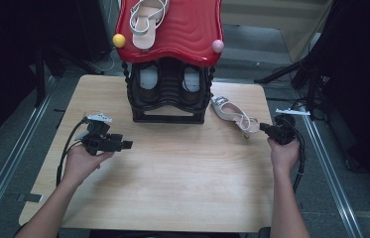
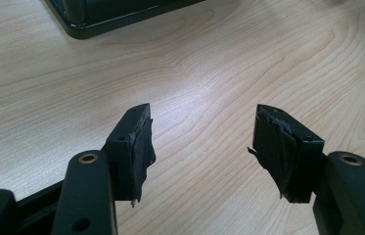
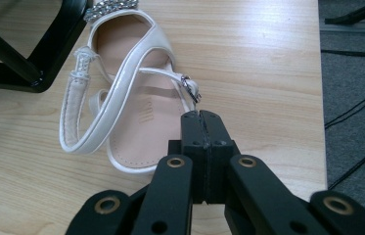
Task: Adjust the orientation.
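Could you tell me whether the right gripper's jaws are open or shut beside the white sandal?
Shut: the right gripper has its black pads pressed together, nothing visible between them, at the white sandal's buckle strap.

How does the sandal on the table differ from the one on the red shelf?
The sandal on the table lies on the wood beside the black rack, at the shut right gripper; the sandal on the red shelf rests up top, away from both grippers. Both are white and strappy.

Left gripper (image 1: 125, 145) held low in the left hand (image 1: 81, 163), jaws wide apart. Right gripper (image 1: 263, 129), in the right hand (image 1: 283, 154), has jaws pressed together.
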`<state>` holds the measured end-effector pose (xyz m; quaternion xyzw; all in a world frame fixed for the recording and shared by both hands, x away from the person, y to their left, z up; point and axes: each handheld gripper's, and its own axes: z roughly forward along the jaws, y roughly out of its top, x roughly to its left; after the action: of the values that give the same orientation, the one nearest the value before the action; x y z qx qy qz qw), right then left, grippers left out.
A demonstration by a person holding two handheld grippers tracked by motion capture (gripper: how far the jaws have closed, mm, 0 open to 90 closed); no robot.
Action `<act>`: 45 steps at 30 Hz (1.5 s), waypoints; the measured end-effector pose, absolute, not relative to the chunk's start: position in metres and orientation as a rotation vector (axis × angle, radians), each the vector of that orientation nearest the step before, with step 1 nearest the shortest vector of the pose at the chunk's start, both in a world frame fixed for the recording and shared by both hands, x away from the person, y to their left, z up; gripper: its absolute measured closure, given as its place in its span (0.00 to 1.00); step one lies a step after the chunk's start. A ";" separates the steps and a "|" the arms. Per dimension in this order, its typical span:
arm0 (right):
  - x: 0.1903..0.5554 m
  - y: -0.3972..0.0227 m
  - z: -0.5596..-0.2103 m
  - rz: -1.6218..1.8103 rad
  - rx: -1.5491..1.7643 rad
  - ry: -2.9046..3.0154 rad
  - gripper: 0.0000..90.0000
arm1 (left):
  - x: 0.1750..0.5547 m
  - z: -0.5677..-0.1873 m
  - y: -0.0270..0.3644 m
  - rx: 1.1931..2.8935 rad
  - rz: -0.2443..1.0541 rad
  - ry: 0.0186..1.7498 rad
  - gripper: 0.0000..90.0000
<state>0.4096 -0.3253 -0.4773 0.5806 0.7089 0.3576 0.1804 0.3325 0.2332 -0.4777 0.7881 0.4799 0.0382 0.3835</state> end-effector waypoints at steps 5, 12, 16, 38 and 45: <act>0.406 -0.320 -0.477 1.003 1.635 2.012 1.00 | 0.333 -0.477 0.233 2.009 0.100 1.222 0.45; 0.400 -0.315 -0.477 1.020 1.654 2.011 1.00 | 0.335 -0.477 0.233 2.012 0.101 1.212 0.45; 0.397 -0.310 -0.477 1.026 1.662 2.017 1.00 | 0.337 -0.476 0.232 2.016 0.101 1.211 0.45; 0.392 -0.288 -0.475 1.046 1.635 2.059 1.00 | 0.339 -0.476 0.230 2.015 0.102 1.200 0.45; 0.390 -0.289 -0.461 1.112 1.614 2.031 0.94 | 0.339 -0.475 0.231 2.016 0.107 1.202 0.45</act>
<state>0.3899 -0.2888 -0.4606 0.5645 0.7104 0.3891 0.1588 0.3385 0.2307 -0.4754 0.7917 0.4721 0.0420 0.3856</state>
